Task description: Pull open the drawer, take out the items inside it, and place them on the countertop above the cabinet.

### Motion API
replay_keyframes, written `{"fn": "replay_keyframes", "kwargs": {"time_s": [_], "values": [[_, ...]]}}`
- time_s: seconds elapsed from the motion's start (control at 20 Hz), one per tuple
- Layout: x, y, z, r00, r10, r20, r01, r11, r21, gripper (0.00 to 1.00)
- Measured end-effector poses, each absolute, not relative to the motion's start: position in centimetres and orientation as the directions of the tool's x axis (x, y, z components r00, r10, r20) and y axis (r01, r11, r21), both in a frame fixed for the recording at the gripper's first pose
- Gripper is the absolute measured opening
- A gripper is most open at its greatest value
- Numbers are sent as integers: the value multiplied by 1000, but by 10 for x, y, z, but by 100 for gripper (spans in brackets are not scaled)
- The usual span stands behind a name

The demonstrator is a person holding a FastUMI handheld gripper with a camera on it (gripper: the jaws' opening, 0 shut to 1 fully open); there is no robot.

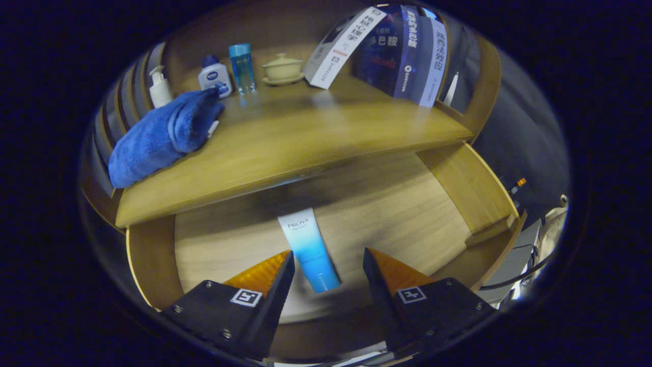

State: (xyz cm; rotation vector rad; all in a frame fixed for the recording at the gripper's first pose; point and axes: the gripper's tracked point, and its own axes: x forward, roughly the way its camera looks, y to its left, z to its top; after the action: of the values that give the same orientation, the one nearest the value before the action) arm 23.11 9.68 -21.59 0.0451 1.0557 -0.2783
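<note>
Drawer open, tube not yet lifted.

I have the gripper spread wide and gripping nothing, poised over the open drawer. The tube lies flat on the drawer floor, toward its front edge, its cap end between my fingers. The countertop above already carries a blue towel at its left edge. By my reading, grasping and placing remain.
</note>
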Motion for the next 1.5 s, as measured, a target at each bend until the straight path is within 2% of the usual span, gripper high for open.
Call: {"fn": "replay_keyframes", "kwargs": {"time_s": [0.25,0.35,0.45,0.55,0.65,0.75,0.95,1.15,1.2,1.5], "values": [[233,104,-241,356,-177,-918,226,969,-99,81],[233,106,-247,335,-169,-927,209,973,-101,63],[231,108,-250,315,-161,-935,219,971,-94,63],[219,108,-258,228,-157,-961,214,971,-108,63],[220,110,-259,223,-139,-965,223,971,-88,64],[223,108,-262,248,-136,-959,271,960,-66,61],[226,103,-256,300,-128,-945,311,950,-30,40],[223,103,-256,322,-149,-935,296,954,-50,39],[225,103,-257,332,-151,-931,297,953,-49,32],[223,99,-251,328,-182,-927,258,961,-98,32]]}}
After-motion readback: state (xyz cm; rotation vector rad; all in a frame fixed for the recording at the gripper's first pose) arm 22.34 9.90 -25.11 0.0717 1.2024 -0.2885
